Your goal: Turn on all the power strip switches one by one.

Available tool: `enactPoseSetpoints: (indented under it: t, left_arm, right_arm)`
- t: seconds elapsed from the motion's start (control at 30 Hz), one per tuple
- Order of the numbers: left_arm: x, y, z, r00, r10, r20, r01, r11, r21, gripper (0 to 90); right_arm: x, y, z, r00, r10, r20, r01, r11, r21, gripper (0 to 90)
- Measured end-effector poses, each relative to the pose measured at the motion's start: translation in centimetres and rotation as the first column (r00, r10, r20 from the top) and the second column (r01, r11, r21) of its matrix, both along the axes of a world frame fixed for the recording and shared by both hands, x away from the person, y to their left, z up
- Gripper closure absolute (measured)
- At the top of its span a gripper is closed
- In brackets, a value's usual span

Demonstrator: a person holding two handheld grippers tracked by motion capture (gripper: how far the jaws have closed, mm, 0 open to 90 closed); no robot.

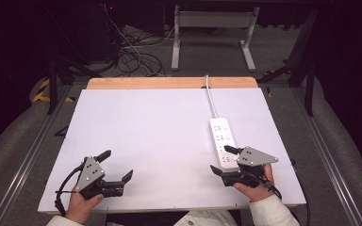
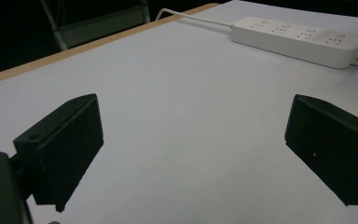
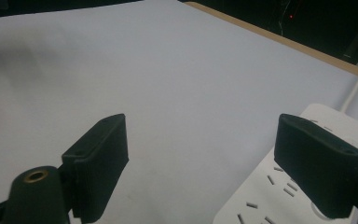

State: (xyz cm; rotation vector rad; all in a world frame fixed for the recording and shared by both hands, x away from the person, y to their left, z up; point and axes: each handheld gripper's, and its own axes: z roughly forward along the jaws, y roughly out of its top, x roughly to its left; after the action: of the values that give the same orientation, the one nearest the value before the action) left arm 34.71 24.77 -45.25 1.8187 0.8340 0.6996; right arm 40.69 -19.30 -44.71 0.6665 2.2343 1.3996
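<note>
A white power strip (image 1: 222, 139) lies on the right half of the white table top (image 1: 160, 132), its cable running to the far edge. My right gripper (image 1: 223, 160) is held at the strip's near end, open, with nothing between its jaws. In the right gripper view the right gripper (image 3: 205, 158) has one jaw above the power strip (image 3: 270, 191) and the other over bare table. My left gripper (image 1: 117, 166) hovers at the near left, open and empty. From the left gripper (image 2: 193, 140) the power strip (image 2: 298, 39) shows far ahead.
A wooden strip (image 1: 169, 83) borders the table's far edge. Beyond it stand a white metal frame (image 1: 212, 33) and tangled cables (image 1: 132, 56) on the floor. Metal rails (image 1: 33, 146) run along both sides of the table.
</note>
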Motion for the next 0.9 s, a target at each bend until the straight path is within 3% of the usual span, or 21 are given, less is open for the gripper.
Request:
enactPoseSetpoints:
  t: [0.63,0.73,0.77,0.8,0.83,0.9]
  left_arm:
    - [-0.1,0.0,0.0,1.0000,0.007,0.006,-0.007,1.0000,0.006,4.7]
    - [0.0,0.0,0.0,1.0000,0.007,0.004,-0.007,1.0000,0.006,4.7]
    - [0.0,0.0,0.0,1.0000,0.008,0.002,-0.008,1.0000,0.002,4.7]
    - [0.0,0.0,0.0,1.0000,0.008,0.002,-0.008,1.0000,0.003,4.7]
    - [0.0,0.0,0.0,1.0000,0.008,0.003,-0.008,1.0000,0.003,4.7]
    - [-0.1,0.0,0.0,1.0000,0.008,0.005,-0.008,0.9999,0.007,4.7]
  right_arm:
    - [0.2,0.0,1.0,0.9999,0.010,0.002,-0.010,1.000,-0.010,27.1]
    - [0.5,-0.1,1.4,0.9995,0.029,-0.014,-0.029,1.000,-0.011,38.5]
    - [0.5,-0.1,1.4,0.9995,0.029,-0.014,-0.029,1.000,-0.011,38.5]
    - [0.8,-0.2,1.8,0.9982,0.050,-0.032,-0.050,0.999,-0.002,44.8]
    - [0.8,-0.2,1.8,0.9982,0.050,-0.032,-0.050,0.999,-0.002,44.8]
    - [1.3,-0.3,2.4,0.9958,0.071,-0.057,-0.071,0.997,0.009,56.5]
